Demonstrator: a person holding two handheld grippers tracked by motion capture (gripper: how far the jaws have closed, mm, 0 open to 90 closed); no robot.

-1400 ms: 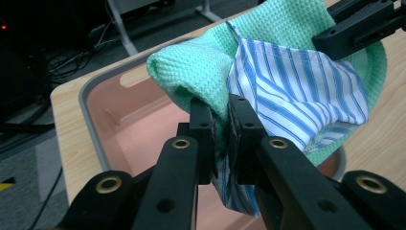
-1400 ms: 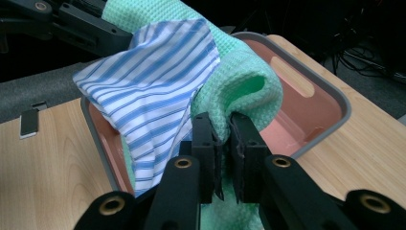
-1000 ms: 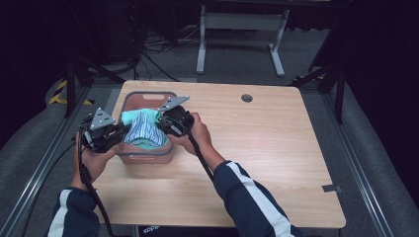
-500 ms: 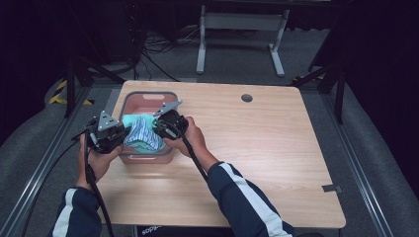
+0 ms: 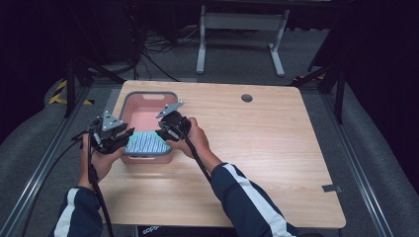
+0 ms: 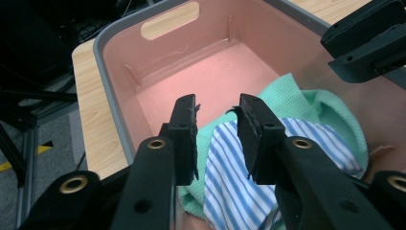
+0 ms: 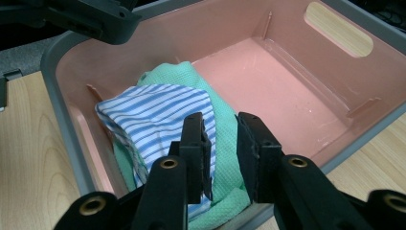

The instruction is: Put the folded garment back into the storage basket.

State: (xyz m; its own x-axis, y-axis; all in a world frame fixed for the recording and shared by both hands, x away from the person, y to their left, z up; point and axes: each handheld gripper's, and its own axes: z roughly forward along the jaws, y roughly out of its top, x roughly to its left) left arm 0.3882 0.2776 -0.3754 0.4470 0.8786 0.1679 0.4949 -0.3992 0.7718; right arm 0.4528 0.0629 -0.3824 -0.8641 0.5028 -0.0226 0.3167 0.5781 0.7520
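left gripper [image 5: 129,137]: at left edge of striped blue-and-white cloth [image 5: 144,142], jaws just opening | right gripper [image 5: 160,132]: at its right edge, likewise | cloth: in pink grey-rimmed plastic bin [image 5: 148,95], near end | light wooden table [image 5: 257,158]

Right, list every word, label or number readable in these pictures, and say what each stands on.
No text can be read for certain.
Pale lettering on the front edge of the wooden table: too small and blurred to read.
Pink plastic bin with grey rim, blue-striped white cloth, green waffle cloth: no print.
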